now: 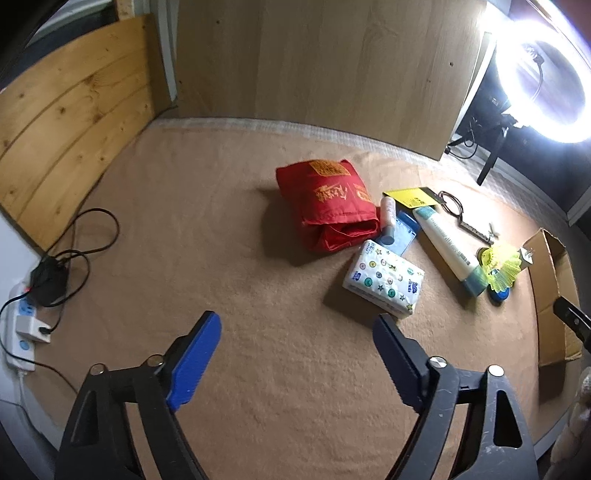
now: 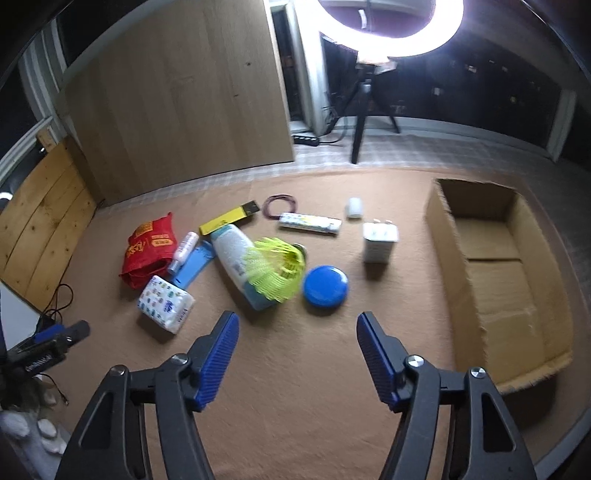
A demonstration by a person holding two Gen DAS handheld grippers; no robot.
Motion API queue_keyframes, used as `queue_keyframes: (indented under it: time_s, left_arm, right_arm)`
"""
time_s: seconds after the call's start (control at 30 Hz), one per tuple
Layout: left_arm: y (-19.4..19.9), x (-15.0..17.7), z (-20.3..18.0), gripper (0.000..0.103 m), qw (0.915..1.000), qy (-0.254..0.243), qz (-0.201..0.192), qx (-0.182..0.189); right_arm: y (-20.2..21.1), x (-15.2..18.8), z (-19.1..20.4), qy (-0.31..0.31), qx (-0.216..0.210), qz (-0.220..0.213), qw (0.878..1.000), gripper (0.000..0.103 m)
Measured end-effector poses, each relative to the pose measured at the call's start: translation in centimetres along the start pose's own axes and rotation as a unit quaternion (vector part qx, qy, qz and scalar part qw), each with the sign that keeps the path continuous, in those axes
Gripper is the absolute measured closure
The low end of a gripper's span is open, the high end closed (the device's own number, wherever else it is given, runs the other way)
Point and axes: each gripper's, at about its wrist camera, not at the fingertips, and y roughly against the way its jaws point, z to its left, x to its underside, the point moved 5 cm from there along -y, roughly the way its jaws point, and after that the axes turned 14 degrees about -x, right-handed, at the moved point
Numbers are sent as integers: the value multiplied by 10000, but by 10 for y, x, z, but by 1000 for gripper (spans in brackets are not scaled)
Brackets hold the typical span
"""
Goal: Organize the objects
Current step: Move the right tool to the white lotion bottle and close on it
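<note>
Beside red bag (image 1: 328, 203): tissue pack (image 1: 384, 282), lotion tube (image 1: 448, 247).

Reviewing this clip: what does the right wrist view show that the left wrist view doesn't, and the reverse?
Only the right wrist view shows the cardboard box whole, open and empty, plus the small white roll and all of the white carton.

Only the left wrist view shows the power strip with its black adapter at the carpet's left edge.

Both share the red bag, tissue pack, white bottle, yellow-green shuttlecocks, blue disc and ring light. Each view shows its own gripper, left gripper and right gripper, open and empty.
</note>
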Motion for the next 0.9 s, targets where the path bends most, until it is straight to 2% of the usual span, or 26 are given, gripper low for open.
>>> queue_keyframes:
  time_s: [0.13, 0.27, 0.37, 0.5, 0.63, 0.8, 0.9]
  left_arm:
    - [-9, -4, -15, 29, 9998, -109, 118, 125]
    - [-8, -19, -37, 37, 9993, -340, -37, 168]
    - [-9, -36, -57, 43, 9985, -472, -109, 258]
    - [-8, -52, -80, 43, 9976, -578, -218, 318]
    - [-10, -53, -92, 43, 9972, -646, -200, 333]
    - [-12, -44, -82, 43, 9984, -477, -87, 288]
    - [-14, -38, -69, 43, 9990, -393, -18, 203]
  right_arm:
    - [-18, -15, 2, 67, -106, 82, 9999, 47]
    - [-29, -39, -14, -78, -64, 111, 9999, 59]
    - [-39, -57, -24, -195, -194, 216, 9994, 60]
    - [-65, -79, -18, -111, -423, 549, 9975, 63]
    - [-104, -94, 1, 136, -685, 990, 9926, 63]
    - [-162, -98, 15, 197, -736, 1653, 9833, 63]
    - [-185, -95, 15, 191, -677, 1910, 9791, 63]
